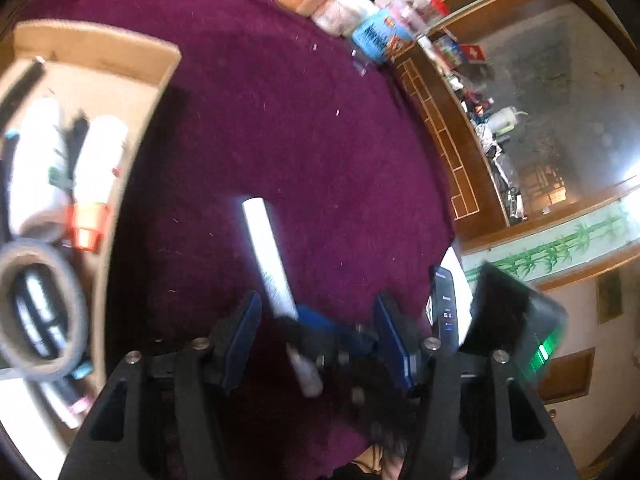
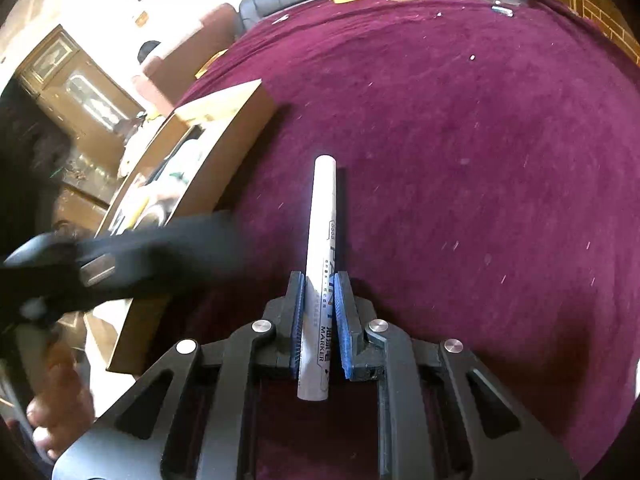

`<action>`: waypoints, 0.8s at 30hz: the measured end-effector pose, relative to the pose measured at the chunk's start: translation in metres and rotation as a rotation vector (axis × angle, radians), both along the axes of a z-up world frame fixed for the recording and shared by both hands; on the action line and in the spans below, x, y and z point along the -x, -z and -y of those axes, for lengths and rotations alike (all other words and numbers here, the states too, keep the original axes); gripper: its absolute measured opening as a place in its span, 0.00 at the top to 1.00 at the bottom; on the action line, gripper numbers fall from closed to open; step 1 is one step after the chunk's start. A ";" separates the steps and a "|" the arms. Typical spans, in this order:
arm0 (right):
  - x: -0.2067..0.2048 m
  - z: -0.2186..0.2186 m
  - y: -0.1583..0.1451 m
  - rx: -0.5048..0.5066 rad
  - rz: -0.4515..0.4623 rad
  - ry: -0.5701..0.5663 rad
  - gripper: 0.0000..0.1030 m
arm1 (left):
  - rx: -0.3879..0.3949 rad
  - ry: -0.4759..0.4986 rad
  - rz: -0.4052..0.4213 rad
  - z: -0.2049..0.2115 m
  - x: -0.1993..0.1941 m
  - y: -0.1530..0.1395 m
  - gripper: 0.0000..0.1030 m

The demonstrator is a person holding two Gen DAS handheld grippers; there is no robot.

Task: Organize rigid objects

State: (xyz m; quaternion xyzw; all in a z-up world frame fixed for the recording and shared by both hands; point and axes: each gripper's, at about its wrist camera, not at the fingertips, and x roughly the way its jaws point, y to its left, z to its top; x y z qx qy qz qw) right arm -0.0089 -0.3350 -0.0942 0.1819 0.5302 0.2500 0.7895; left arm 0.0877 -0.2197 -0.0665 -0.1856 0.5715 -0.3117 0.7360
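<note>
Left of the marker, the cardboard box (image 2: 224, 148) waits with its bottles, and my left tongs (image 1: 316, 324) hang spread and empty. My right tongs (image 2: 320, 312) clamp the white marker (image 2: 320, 248) lengthwise above the tabletop (image 2: 460, 160), probably for boxing.

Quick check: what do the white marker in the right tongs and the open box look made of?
White marker: smooth, slightly glossy barrel with printed lettering, probably plastic or painted metal; the look leaves it open. Box: matte tan walls with thin raw edges, apparently cardboard. The right tongs are shut on the marker.
</note>
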 end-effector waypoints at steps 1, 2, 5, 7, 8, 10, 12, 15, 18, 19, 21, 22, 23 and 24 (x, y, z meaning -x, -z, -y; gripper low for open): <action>0.004 -0.001 0.000 -0.019 -0.008 0.003 0.86 | 0.000 0.002 -0.018 0.004 -0.002 0.004 0.44; 0.006 0.001 0.001 -0.040 -0.014 0.006 0.86 | 0.003 -0.002 -0.045 0.006 -0.003 0.010 0.44; 0.016 0.003 0.004 -0.072 -0.009 0.034 0.86 | -0.019 -0.027 -0.057 0.008 -0.004 0.014 0.50; 0.022 0.006 0.004 -0.103 -0.013 0.046 0.86 | -0.042 -0.045 -0.069 0.006 -0.003 0.018 0.56; 0.026 0.007 0.003 -0.113 -0.008 0.054 0.86 | -0.041 -0.050 -0.083 0.004 -0.004 0.021 0.57; 0.030 0.009 0.002 -0.143 -0.003 0.050 0.86 | -0.032 -0.056 -0.099 0.001 -0.004 0.025 0.61; 0.036 0.009 -0.001 -0.170 0.009 0.047 0.86 | -0.034 -0.064 -0.109 -0.001 -0.003 0.028 0.80; 0.040 0.002 -0.008 -0.135 0.031 0.030 0.86 | -0.020 -0.092 -0.122 -0.008 -0.002 0.030 0.87; 0.039 -0.007 -0.017 -0.134 0.053 0.006 0.86 | 0.011 -0.109 -0.086 -0.019 0.002 0.018 0.87; 0.039 -0.011 -0.022 -0.136 0.065 -0.005 0.86 | 0.022 -0.114 -0.068 -0.025 0.005 0.012 0.87; 0.040 -0.018 -0.035 -0.143 0.099 -0.043 0.86 | 0.044 -0.143 -0.031 -0.042 0.010 -0.004 0.87; 0.039 -0.025 -0.043 -0.150 0.115 -0.064 0.86 | 0.051 -0.159 -0.016 -0.049 0.011 -0.009 0.87; 0.037 -0.034 -0.051 -0.159 0.129 -0.090 0.86 | 0.058 -0.181 -0.003 -0.059 0.013 -0.016 0.87; 0.037 -0.039 -0.057 -0.163 0.141 -0.110 0.86 | 0.062 -0.207 0.009 -0.071 0.014 -0.023 0.87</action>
